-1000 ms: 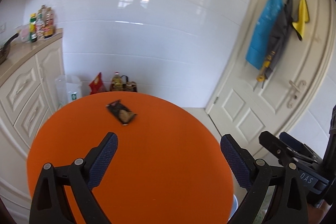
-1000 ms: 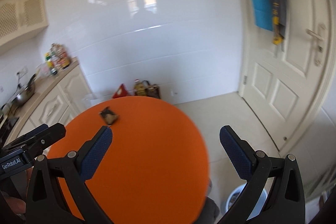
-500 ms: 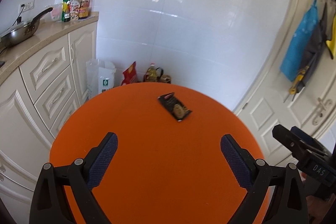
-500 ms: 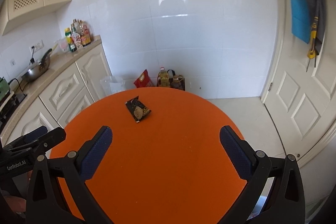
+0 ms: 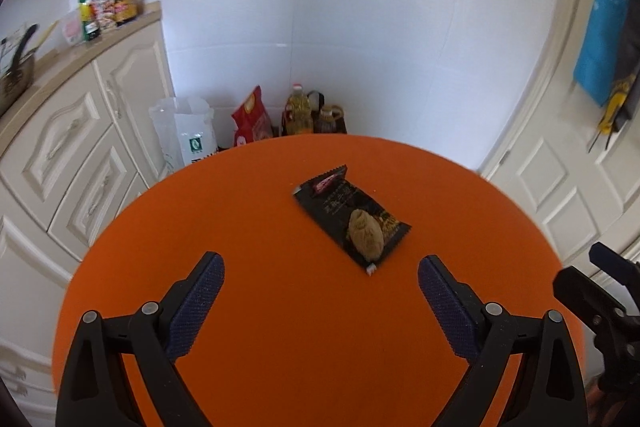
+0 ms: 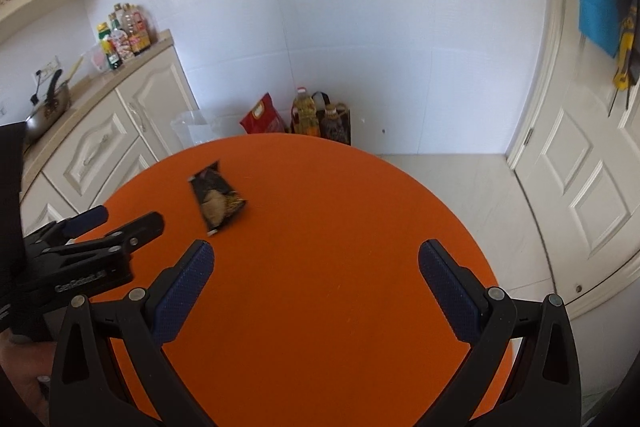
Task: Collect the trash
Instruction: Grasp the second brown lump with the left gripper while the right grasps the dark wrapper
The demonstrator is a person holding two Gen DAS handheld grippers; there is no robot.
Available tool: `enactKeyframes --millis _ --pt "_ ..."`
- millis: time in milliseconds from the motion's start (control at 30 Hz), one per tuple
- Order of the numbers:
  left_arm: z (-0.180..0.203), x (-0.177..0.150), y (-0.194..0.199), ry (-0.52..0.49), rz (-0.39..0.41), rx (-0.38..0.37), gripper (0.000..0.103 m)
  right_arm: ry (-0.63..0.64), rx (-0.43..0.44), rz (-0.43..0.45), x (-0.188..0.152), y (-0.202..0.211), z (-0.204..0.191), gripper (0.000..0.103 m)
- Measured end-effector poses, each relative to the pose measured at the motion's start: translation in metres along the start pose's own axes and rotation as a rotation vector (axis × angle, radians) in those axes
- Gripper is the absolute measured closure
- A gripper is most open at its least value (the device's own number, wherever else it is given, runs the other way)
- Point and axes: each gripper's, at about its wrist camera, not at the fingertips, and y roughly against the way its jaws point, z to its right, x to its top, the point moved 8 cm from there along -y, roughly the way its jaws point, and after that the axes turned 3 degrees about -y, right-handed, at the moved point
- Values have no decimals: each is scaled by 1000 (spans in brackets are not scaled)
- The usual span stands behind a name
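A black snack wrapper [image 5: 354, 221] with a brown cookie picture lies flat on the round orange table [image 5: 280, 327]. In the left wrist view it sits just beyond and slightly right of my left gripper [image 5: 320, 287], which is open and holds nothing. The right wrist view shows the same wrapper [image 6: 218, 201] at the table's far left, ahead and left of my open right gripper [image 6: 316, 281]. The left gripper [image 6: 116, 223] also appears there at the left edge, close to the wrapper.
White cabinets [image 5: 72, 147] with a pan and bottles [image 5: 108, 7] line the left side. A white bag [image 5: 188, 135], a red bag [image 5: 252, 119] and oil bottles [image 5: 300, 113] stand on the floor behind the table. A white door [image 6: 580, 155] is at the right.
Both grippers have tilted down and moved in over the table. The wrapper now appears larger and closer to the left gripper. Both stay open.
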Motion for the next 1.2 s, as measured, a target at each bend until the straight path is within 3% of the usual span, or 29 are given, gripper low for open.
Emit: enactKeyframes --millis 100,267,300,400,500,600,833,1200 --pt "17 24 -45 -22 -34 1 12 -24 6 -22 2 -19 9 0" --pt "36 45 -111 -49 -114 -11 39 -55 12 -38 5 -35 18 0" --pt "37 50 -115 -50 -94 -14 39 -50 13 -41 5 -37 18 0" --pt "40 63 -128 -39 -82 -37 55 -39 20 -49 3 -41 15 0" --pt "41 76 -140 -24 -71 -64 81 -29 29 -58 2 -45 8 0" --pt "40 88 -152 -5 -72 -107 83 -13 37 -59 2 -47 -1 0" --pt "24 116 -169 38 -43 -116 83 42 68 -68 10 -57 -24 0" --pt "-12 142 -194 109 -19 -44 83 242 131 -132 18 -125 -106 1"
